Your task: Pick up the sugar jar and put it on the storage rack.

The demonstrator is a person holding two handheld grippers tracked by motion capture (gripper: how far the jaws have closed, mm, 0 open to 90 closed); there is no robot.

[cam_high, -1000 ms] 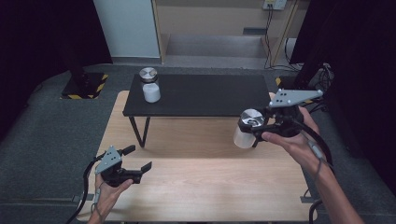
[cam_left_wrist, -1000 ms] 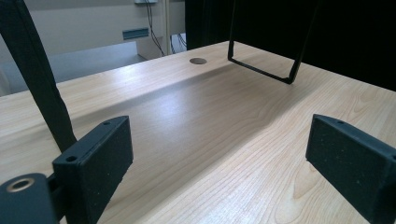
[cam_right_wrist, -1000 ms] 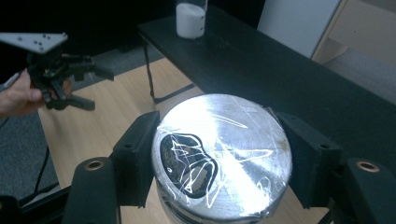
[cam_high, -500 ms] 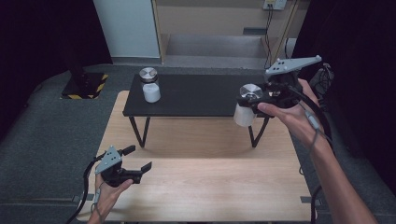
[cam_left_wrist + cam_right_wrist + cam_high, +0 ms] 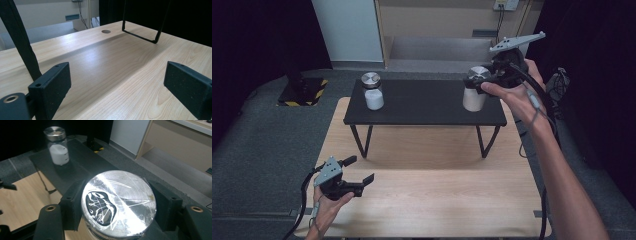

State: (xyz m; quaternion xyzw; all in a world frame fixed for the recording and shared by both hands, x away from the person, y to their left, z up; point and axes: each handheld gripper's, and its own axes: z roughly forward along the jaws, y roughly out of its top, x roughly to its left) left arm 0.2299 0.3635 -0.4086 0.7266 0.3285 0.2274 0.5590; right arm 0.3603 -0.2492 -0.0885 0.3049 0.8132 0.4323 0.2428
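My right gripper (image 5: 484, 80) is shut on a jar (image 5: 475, 90) with white contents and a shiny metal lid (image 5: 118, 201). It holds the jar over the right end of the black raised shelf (image 5: 427, 107); whether the jar touches the shelf I cannot tell. A second, similar jar (image 5: 372, 91) (image 5: 57, 146) stands upright at the shelf's left end. My left gripper (image 5: 360, 170) rests low over the near left part of the wooden table (image 5: 437, 195), open, with nothing between its pads (image 5: 51, 87).
The shelf stands on thin black wire legs (image 5: 143, 23) at the far half of the table. A round cable hole (image 5: 106, 31) is in the tabletop. Grey carpet and a beige cabinet (image 5: 447, 20) lie beyond. Cables trail from both grippers.
My right gripper has carried the jar up and away from me, from beside the shelf's near right corner to over its right end. The left gripper has stayed put.
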